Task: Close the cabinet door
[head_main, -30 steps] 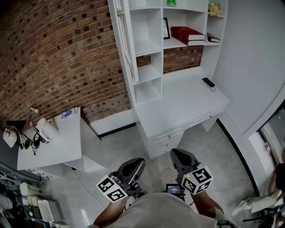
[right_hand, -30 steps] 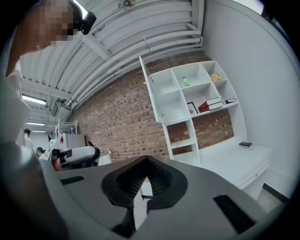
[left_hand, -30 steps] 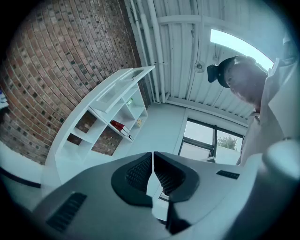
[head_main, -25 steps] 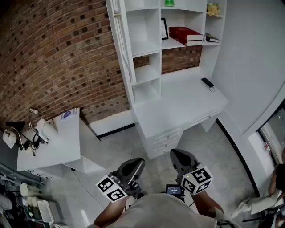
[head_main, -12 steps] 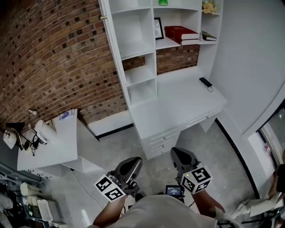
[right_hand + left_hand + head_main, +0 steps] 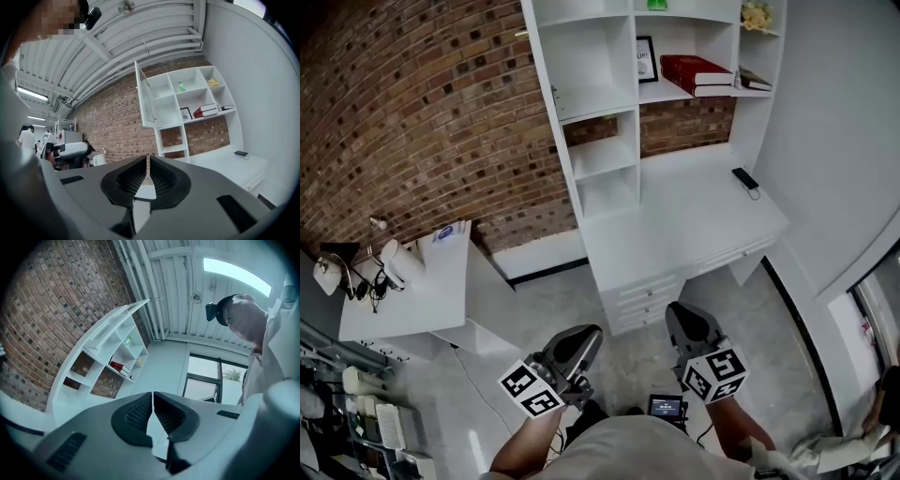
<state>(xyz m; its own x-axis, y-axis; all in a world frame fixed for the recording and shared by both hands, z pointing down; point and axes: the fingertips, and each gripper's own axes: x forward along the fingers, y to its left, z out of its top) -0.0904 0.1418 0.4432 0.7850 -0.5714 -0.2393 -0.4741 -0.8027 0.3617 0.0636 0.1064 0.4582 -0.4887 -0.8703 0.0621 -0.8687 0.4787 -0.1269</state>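
Note:
A white shelf cabinet (image 6: 609, 103) stands over a white desk (image 6: 675, 225) against the brick wall. Its upper left door (image 6: 145, 101) hangs open, swung out to the left; in the head view the door (image 6: 539, 56) shows nearly edge-on. Both grippers are held low, well short of the desk and far from the door. My left gripper (image 6: 572, 347) is shut with nothing between its pads (image 6: 140, 411). My right gripper (image 6: 689, 328) is also shut and empty, and its view looks level at the cabinet.
A red book (image 6: 694, 70), a framed picture (image 6: 645, 58) and small items sit on the shelves. A dark remote (image 6: 744, 178) lies on the desk. Drawers (image 6: 642, 300) face me. A small white table (image 6: 403, 300) with clutter stands at the left. A person (image 6: 881, 403) is at the far right.
The cabinet slid a little left in the head view, then back right and slightly nearer. Both grippers stayed shut and low, near the same spots in the picture.

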